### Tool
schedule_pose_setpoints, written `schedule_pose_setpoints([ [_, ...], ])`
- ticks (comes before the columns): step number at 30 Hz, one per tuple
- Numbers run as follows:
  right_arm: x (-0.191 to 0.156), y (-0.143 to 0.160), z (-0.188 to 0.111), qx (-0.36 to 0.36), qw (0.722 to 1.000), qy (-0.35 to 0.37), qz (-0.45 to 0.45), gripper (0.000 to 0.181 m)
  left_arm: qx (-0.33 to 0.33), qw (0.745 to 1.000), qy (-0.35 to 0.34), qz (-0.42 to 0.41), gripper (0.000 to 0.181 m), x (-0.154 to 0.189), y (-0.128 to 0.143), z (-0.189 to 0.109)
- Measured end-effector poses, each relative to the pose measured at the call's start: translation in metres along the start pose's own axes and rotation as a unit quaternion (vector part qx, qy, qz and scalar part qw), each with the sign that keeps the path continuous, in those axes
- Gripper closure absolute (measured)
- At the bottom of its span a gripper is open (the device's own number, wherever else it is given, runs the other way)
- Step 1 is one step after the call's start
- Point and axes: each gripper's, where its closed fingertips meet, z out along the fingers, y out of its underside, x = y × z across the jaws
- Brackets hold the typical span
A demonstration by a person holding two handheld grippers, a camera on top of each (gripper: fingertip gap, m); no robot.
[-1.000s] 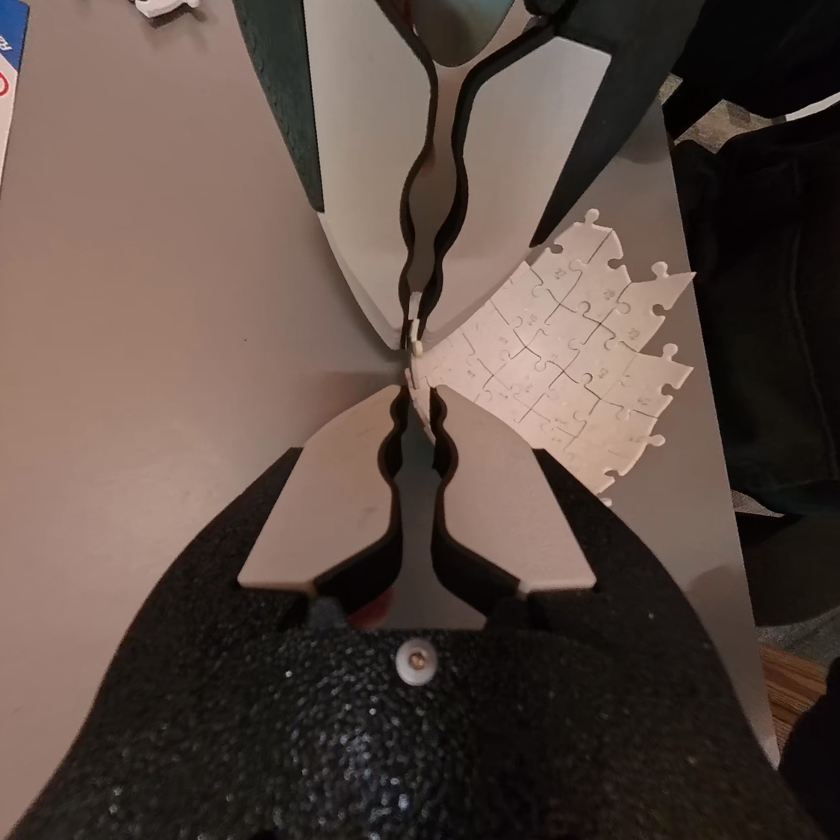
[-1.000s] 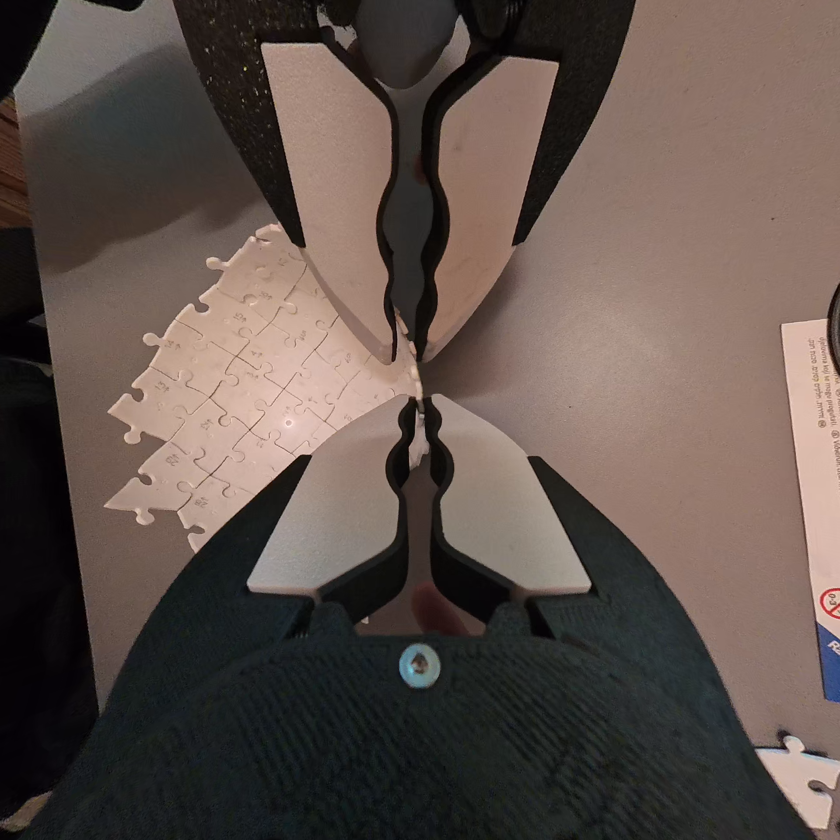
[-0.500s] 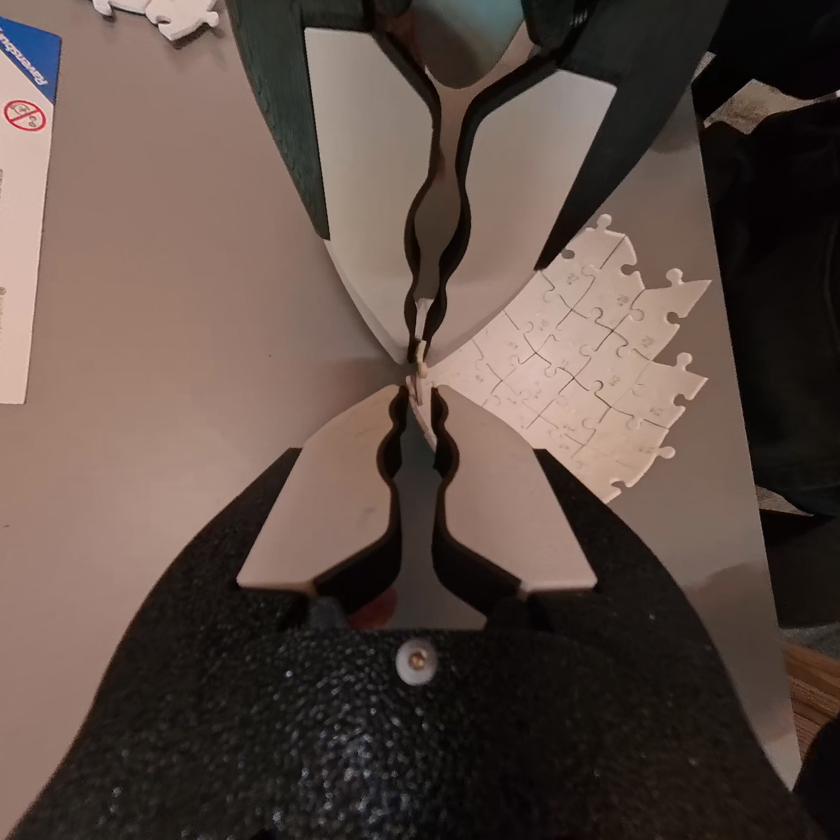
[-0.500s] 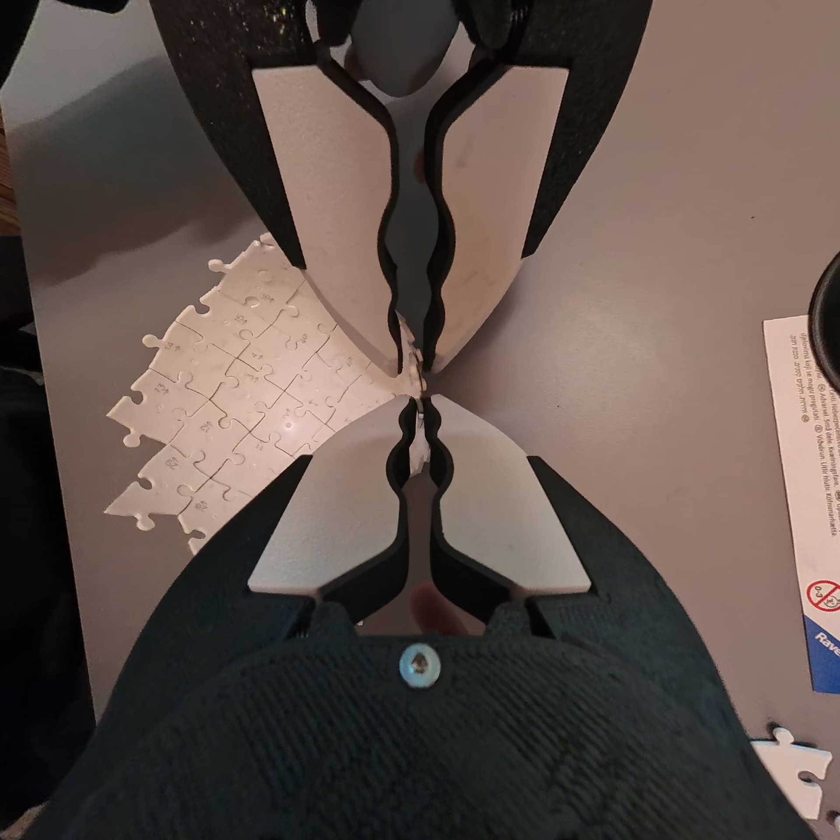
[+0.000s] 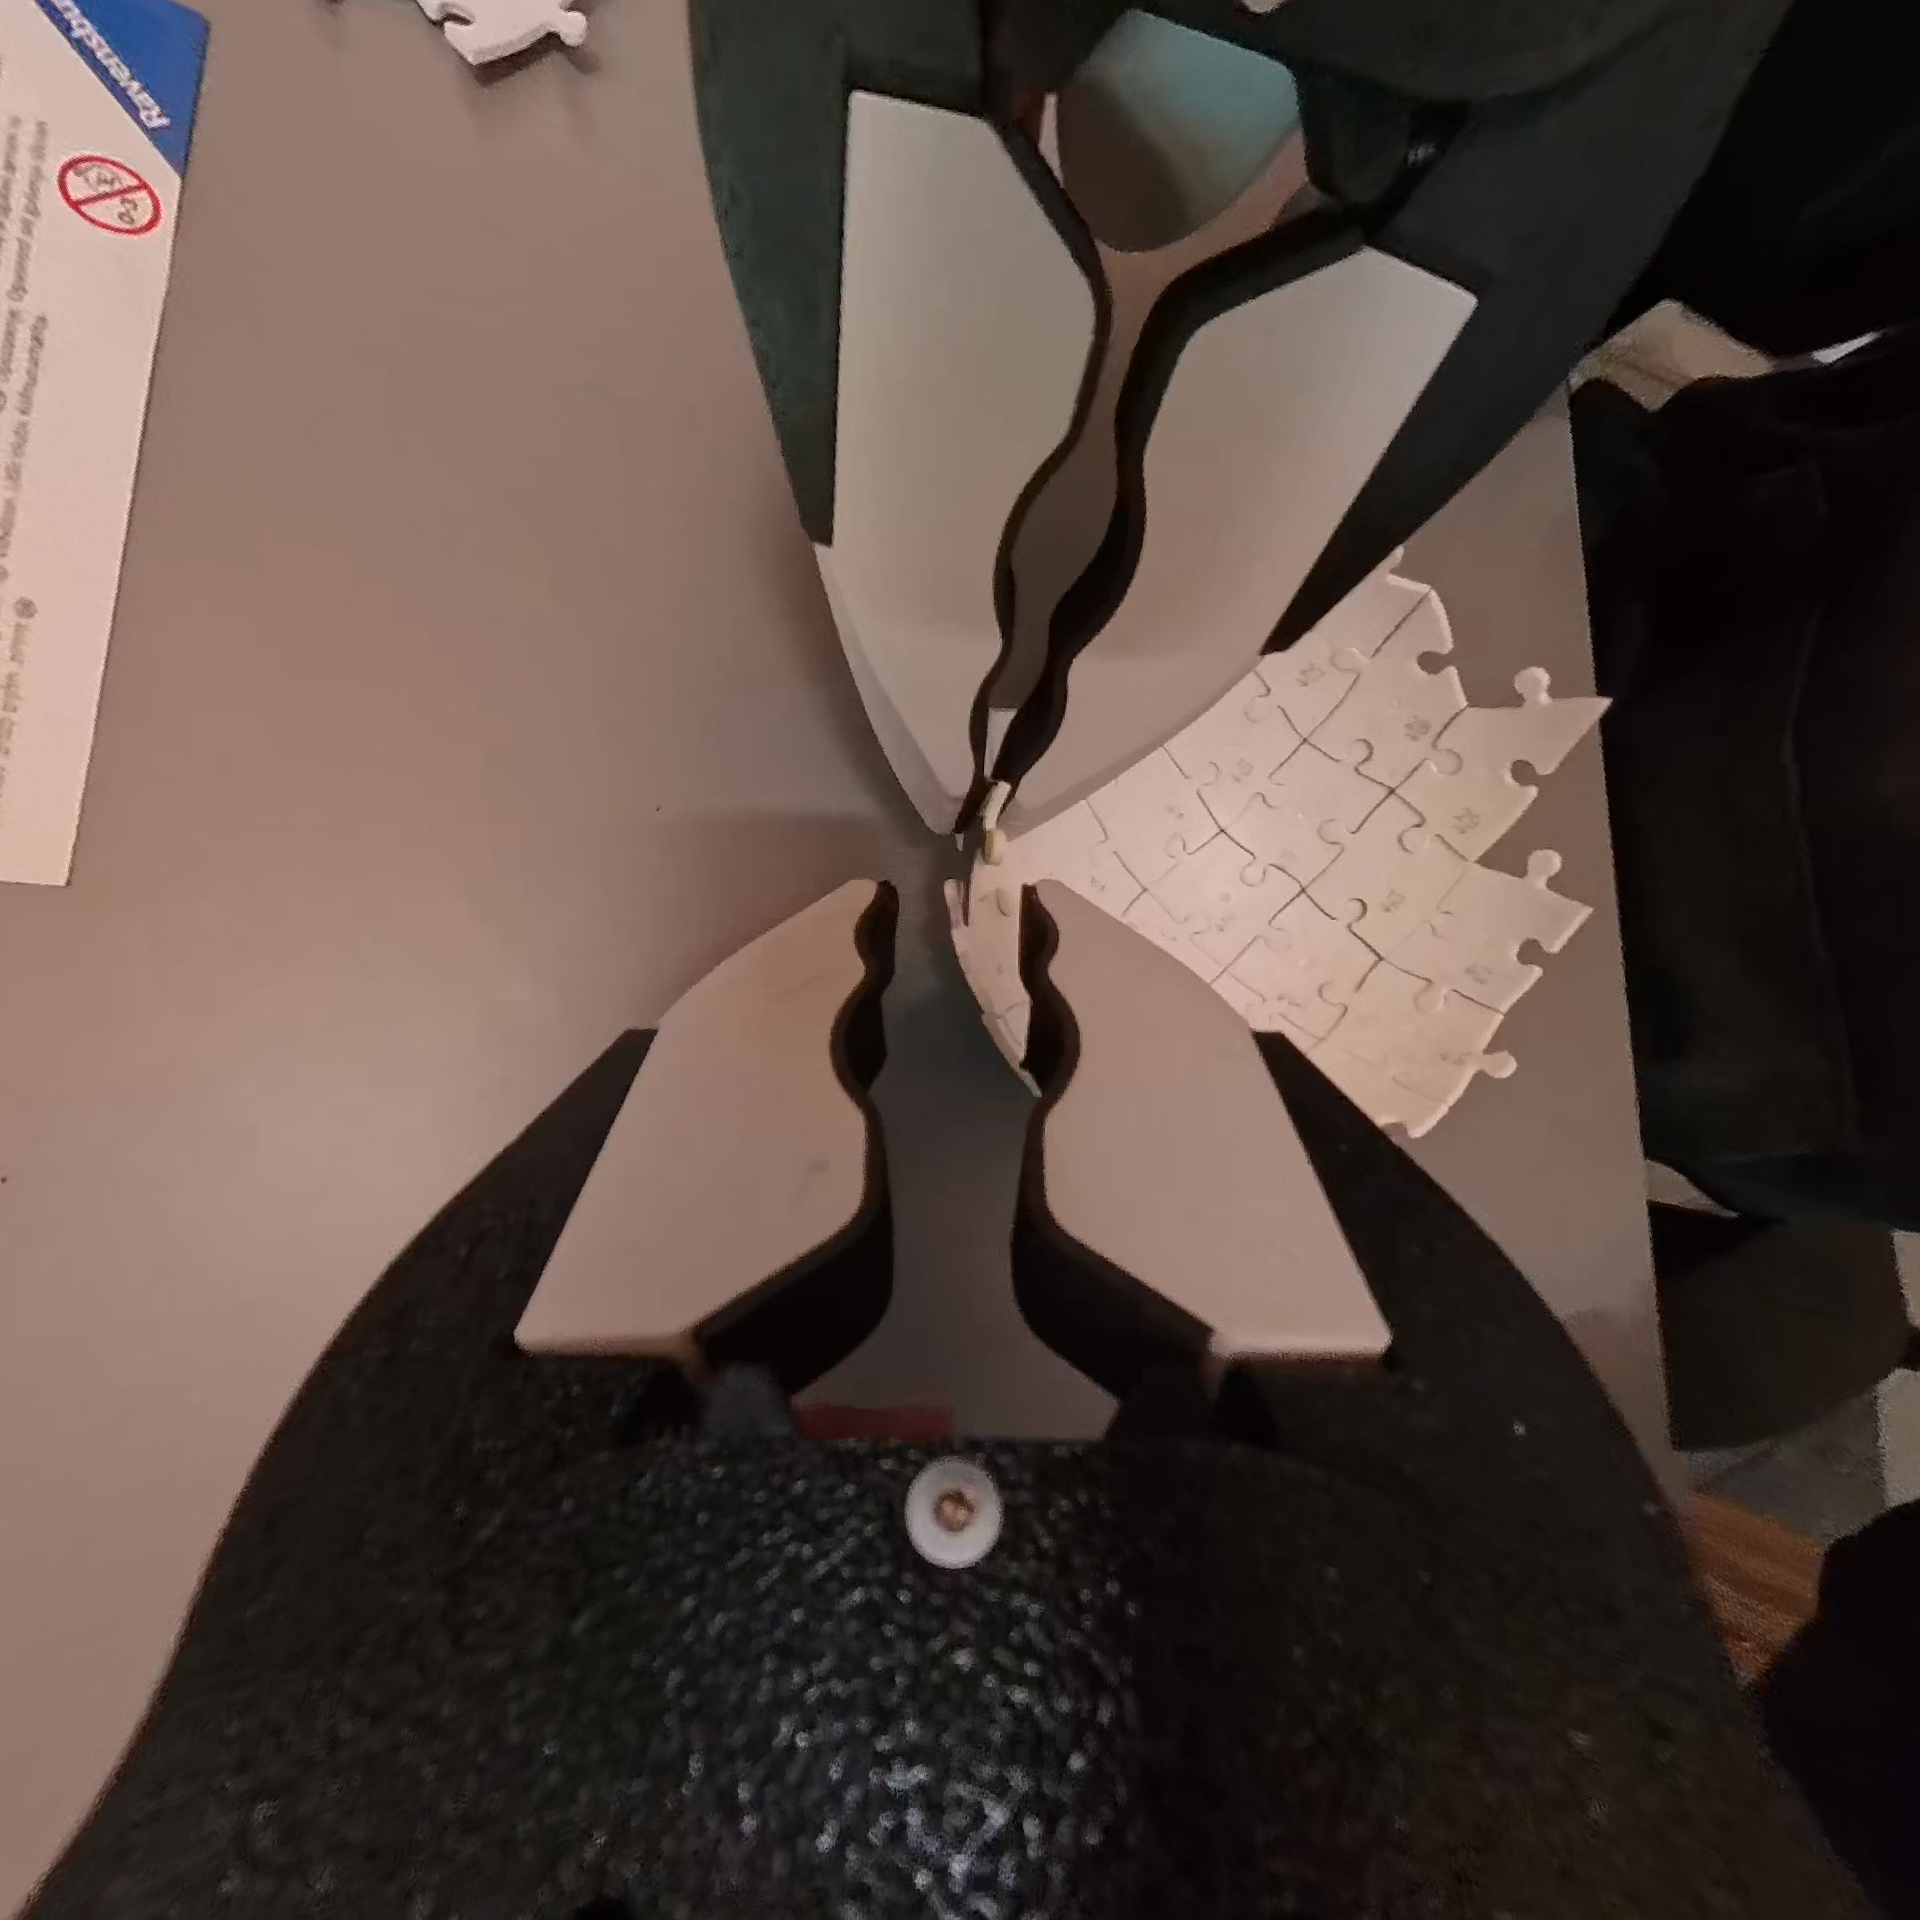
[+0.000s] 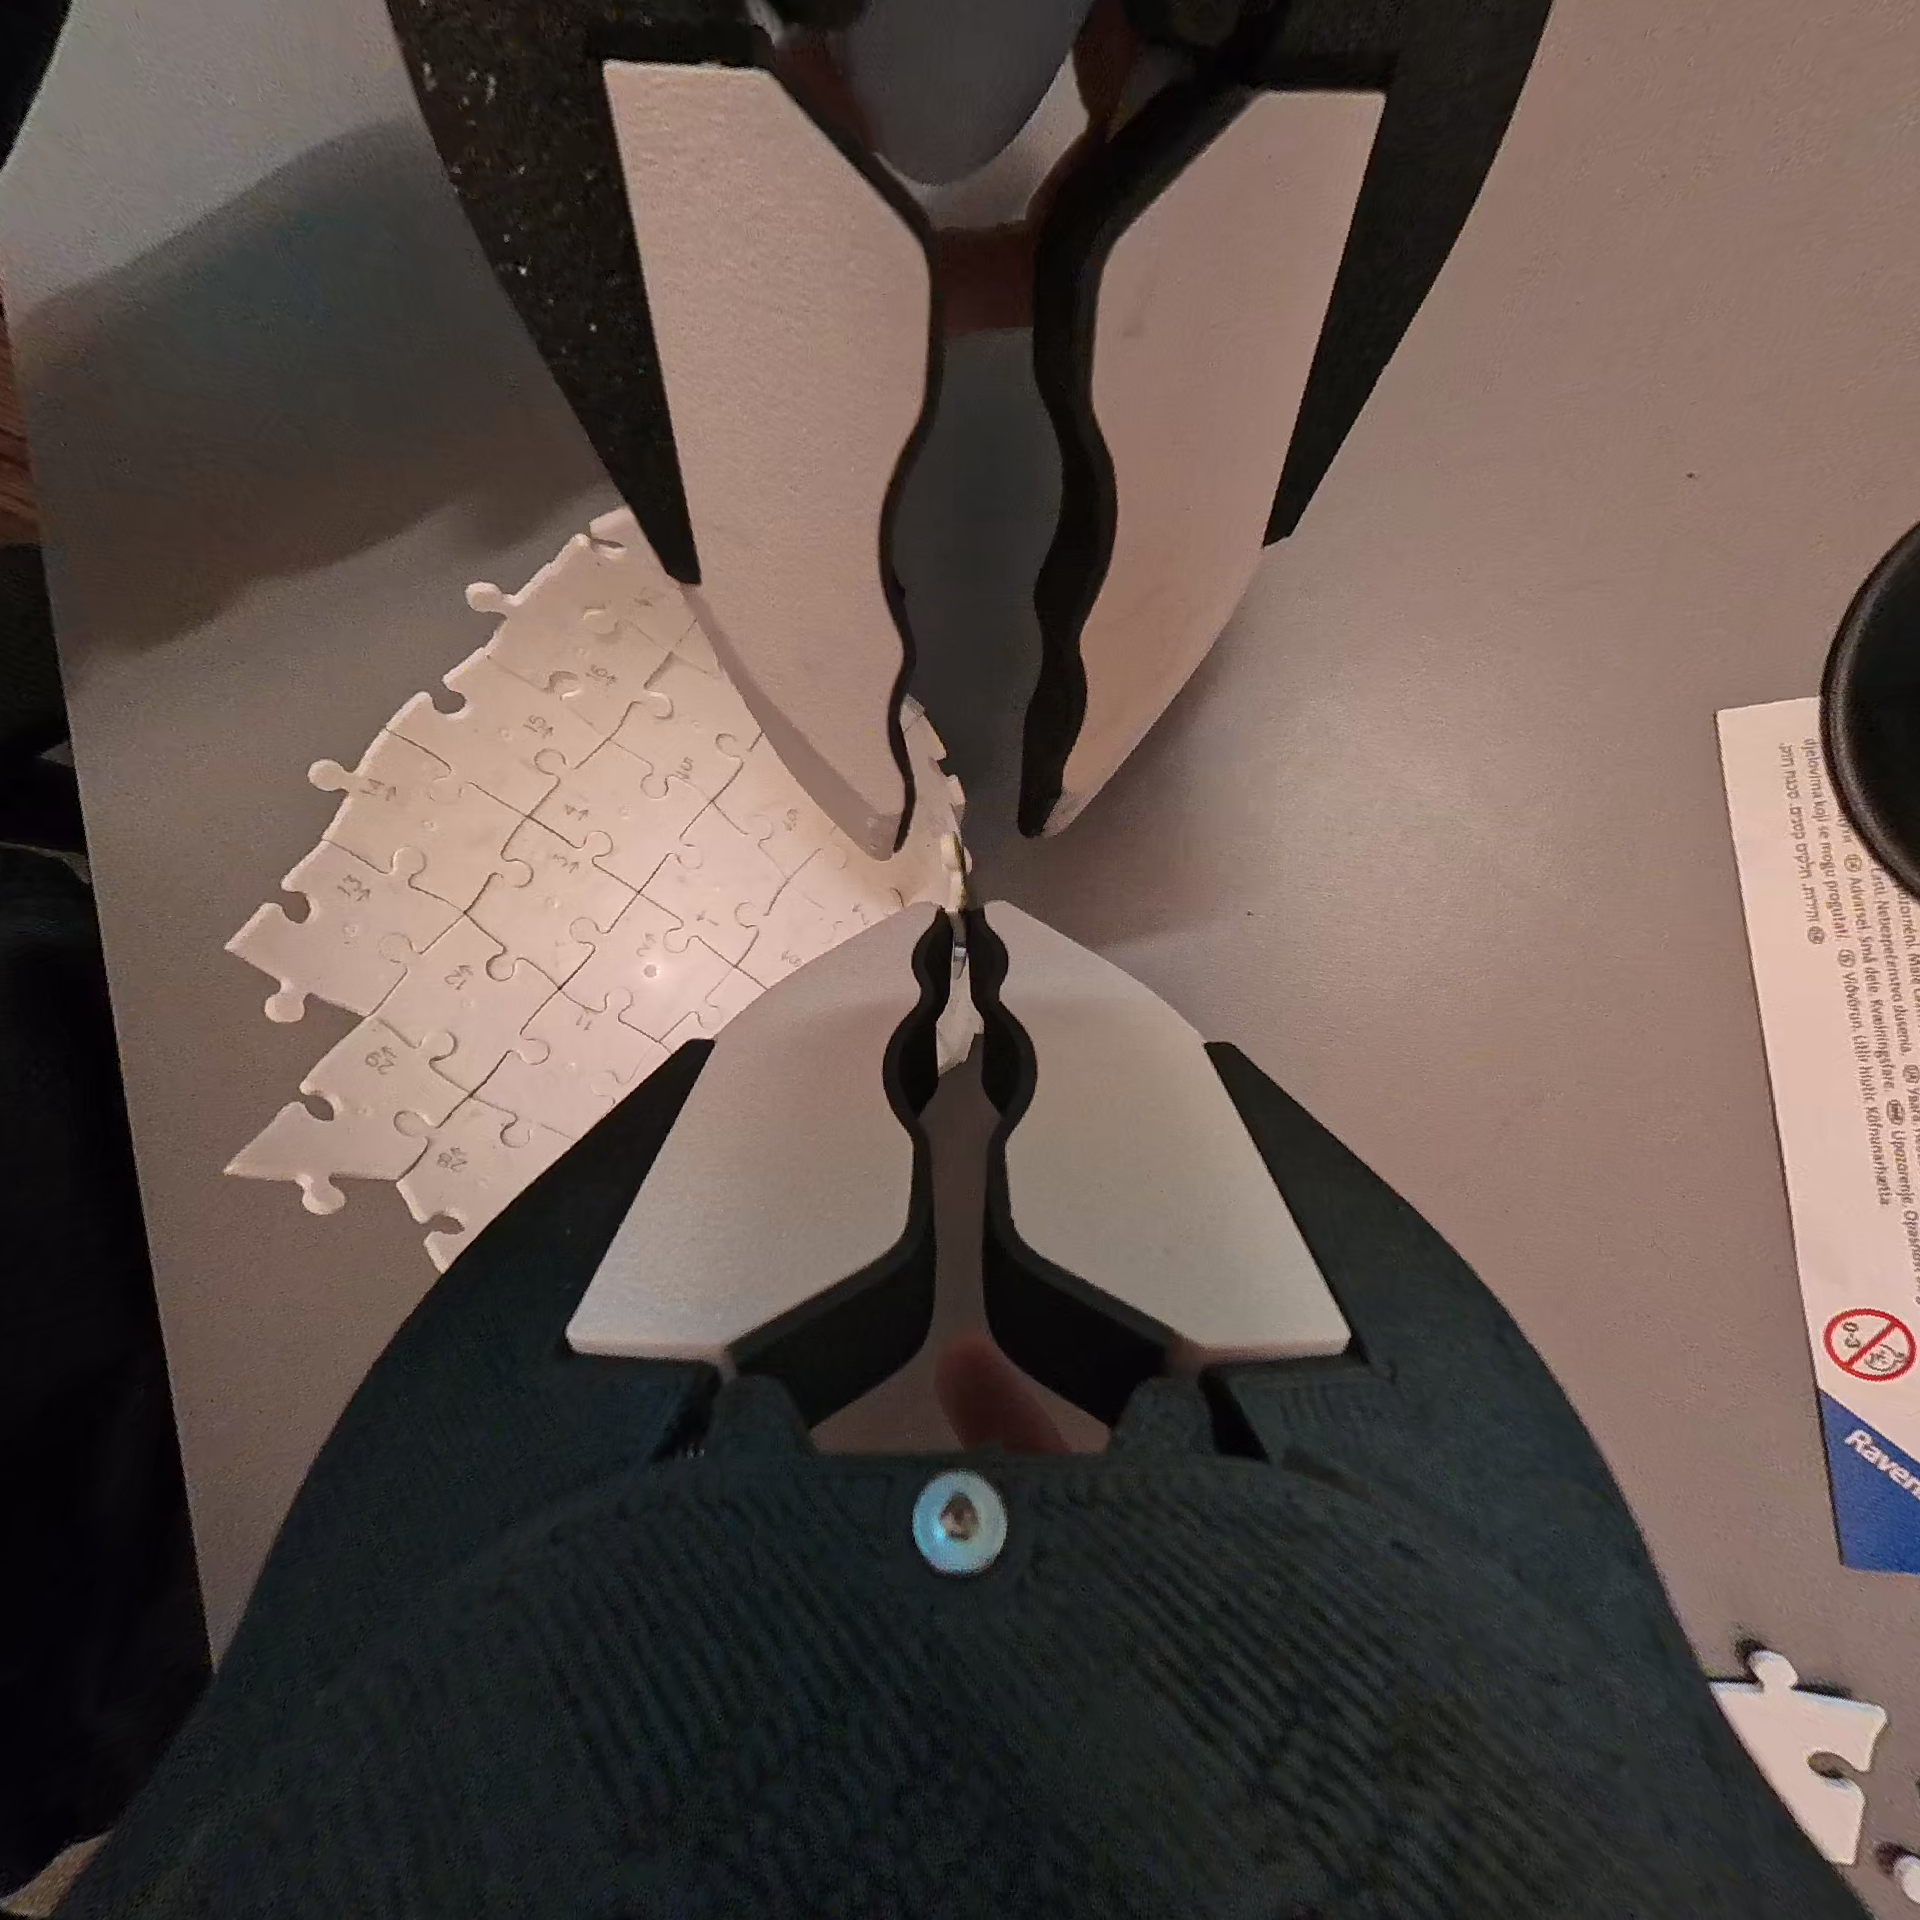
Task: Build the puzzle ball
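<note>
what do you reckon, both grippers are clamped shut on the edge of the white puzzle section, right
Not both. The left gripper is open, its fingers apart at that edge. Only the right gripper is clamped shut on the white puzzle section. The left wrist view shows the gap.

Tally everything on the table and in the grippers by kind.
Grippers: 2 (left gripper, right gripper)
Joined section: 1
Held piece: 1
Loose pieces: 2, the second cut off at the edge
Leaflet: 1
Black round thing: 1
Total: 8
</note>
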Motion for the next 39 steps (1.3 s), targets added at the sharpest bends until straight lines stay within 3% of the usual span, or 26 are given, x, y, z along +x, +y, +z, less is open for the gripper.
schedule_pose_setpoints([
  [16,0.004,0.0,0.001,-0.004,1.0,-0.005,-0.004,0.178,-0.031,0.996,0.071,-0.051,0.164,0.008,0.002,0.001],
  [33,0.007,0.0,0.001,-0.005,1.0,-0.005,0.005,0.175,-0.035,0.999,0.023,-0.008,0.18,-0.004,-0.002,0.005],
  [39,0.008,0.003,-0.009,0.014,0.999,0.01,0.032,0.158,-0.04,0.999,0.011,-0.002,0.18,-0.006,0.0,0.004],
])
